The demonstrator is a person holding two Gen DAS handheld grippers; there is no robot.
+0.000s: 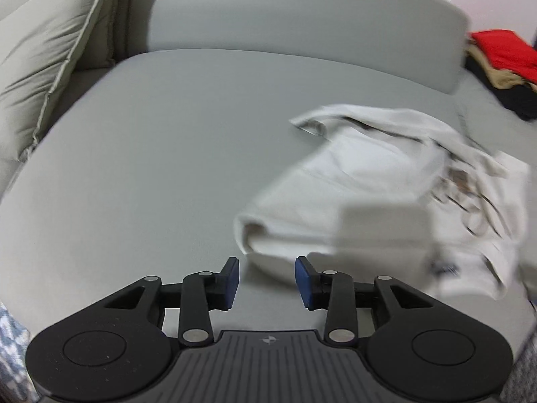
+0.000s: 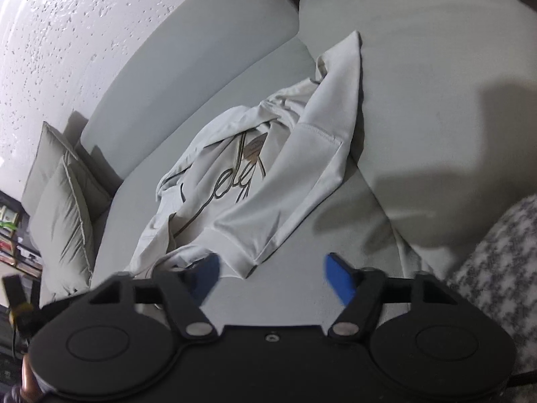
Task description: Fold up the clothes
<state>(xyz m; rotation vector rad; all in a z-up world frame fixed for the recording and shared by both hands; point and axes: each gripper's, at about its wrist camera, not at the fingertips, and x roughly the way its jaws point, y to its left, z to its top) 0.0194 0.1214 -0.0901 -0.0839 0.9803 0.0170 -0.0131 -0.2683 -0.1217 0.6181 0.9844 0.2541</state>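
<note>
A white sweatshirt [image 1: 376, 194] with dark script lettering lies crumpled on the grey sofa seat [image 1: 151, 154]; it is blurred in the left wrist view. My left gripper [image 1: 266, 280] is open and empty, just in front of the garment's near rolled edge. In the right wrist view the sweatshirt [image 2: 241, 174] lies with one sleeve stretched back and a cuffed sleeve end near me. My right gripper [image 2: 272, 277] is open and empty, just short of that cuff.
Grey-green cushions [image 1: 47, 63] lean at the sofa's left end, also seen in the right wrist view [image 2: 63, 211]. A pile of red, tan and dark clothes [image 1: 503, 63] lies at the right. A checked fabric [image 2: 500, 268] is at the near right.
</note>
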